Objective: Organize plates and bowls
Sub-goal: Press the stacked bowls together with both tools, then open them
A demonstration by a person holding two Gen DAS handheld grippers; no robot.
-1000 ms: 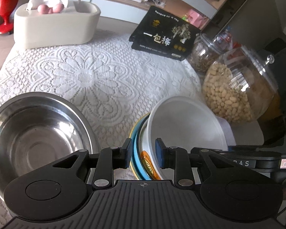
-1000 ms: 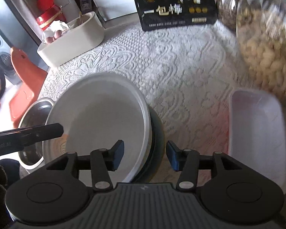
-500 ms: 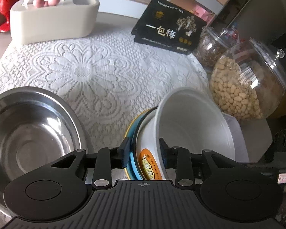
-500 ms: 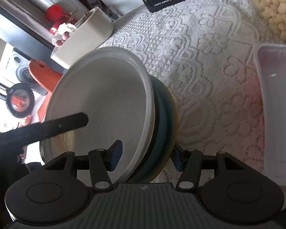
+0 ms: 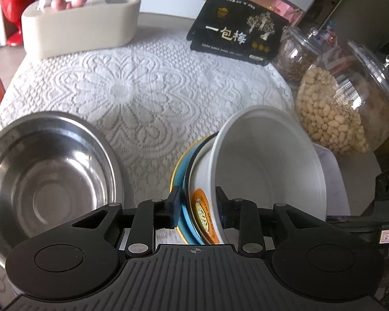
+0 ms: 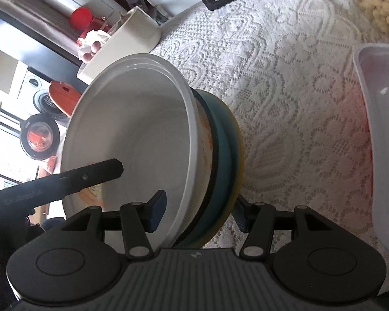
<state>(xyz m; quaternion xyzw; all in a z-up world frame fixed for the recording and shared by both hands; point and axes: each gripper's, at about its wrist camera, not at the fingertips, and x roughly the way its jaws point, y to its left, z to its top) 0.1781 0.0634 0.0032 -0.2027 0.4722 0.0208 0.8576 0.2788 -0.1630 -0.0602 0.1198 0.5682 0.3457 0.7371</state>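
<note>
A white bowl (image 5: 267, 160) with an orange label sits on a blue plate (image 5: 186, 181) with a yellow rim; the stack is tilted and lifted. My left gripper (image 5: 198, 208) is shut on the near edge of this stack. In the right wrist view my right gripper (image 6: 198, 213) is shut across the white bowl (image 6: 142, 134) and blue plate (image 6: 225, 153) from the other side. One left finger (image 6: 96, 176) reaches into the bowl. A steel bowl (image 5: 46, 178) sits on the table to the left.
A white lace tablecloth (image 5: 142, 88) covers the table. At the back stand a beige tissue box (image 5: 80, 23) and a black box (image 5: 236, 36). Two glass jars (image 5: 345, 108) stand at the right. A clear plastic container (image 6: 381, 134) lies right of the stack.
Both grippers closed on the bowl-and-plate stack. The stack tilted up and rose off the cloth.
</note>
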